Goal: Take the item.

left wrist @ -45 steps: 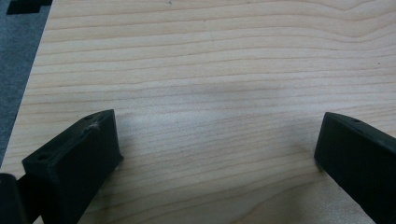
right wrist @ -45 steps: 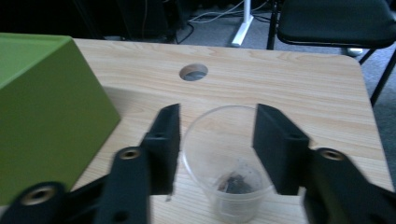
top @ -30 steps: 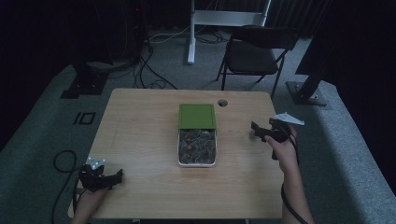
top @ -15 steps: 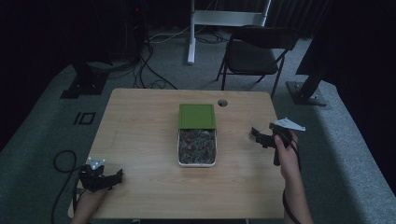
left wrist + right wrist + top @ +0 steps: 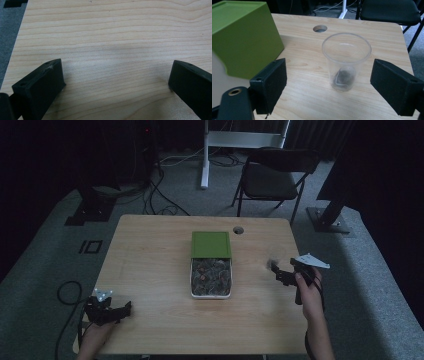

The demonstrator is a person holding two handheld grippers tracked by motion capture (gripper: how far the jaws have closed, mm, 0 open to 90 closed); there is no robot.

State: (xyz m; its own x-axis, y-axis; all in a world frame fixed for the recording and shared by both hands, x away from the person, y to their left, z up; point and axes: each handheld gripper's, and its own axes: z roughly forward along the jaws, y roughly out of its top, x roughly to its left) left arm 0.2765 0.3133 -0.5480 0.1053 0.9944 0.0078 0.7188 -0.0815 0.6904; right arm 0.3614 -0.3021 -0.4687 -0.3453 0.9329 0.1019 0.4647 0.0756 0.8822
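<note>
Both grippers stand wide open with nothing in them. Between the jaws of my right gripper (image 5: 328, 82), a little ahead and touching neither, a clear plastic cup (image 5: 346, 61) stands upright on the table (image 5: 372, 37), something small and dark at its bottom. Off to its left sits a green box (image 5: 242, 37). My left gripper (image 5: 116, 80) rests over bare wood.

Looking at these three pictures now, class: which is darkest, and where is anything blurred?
High view: dim overall, and the clear cup is a faint smear by the right gripper. Right gripper view: bright, cup sharp, the green box slightly soft. Left gripper view: evenly lit table.
</note>
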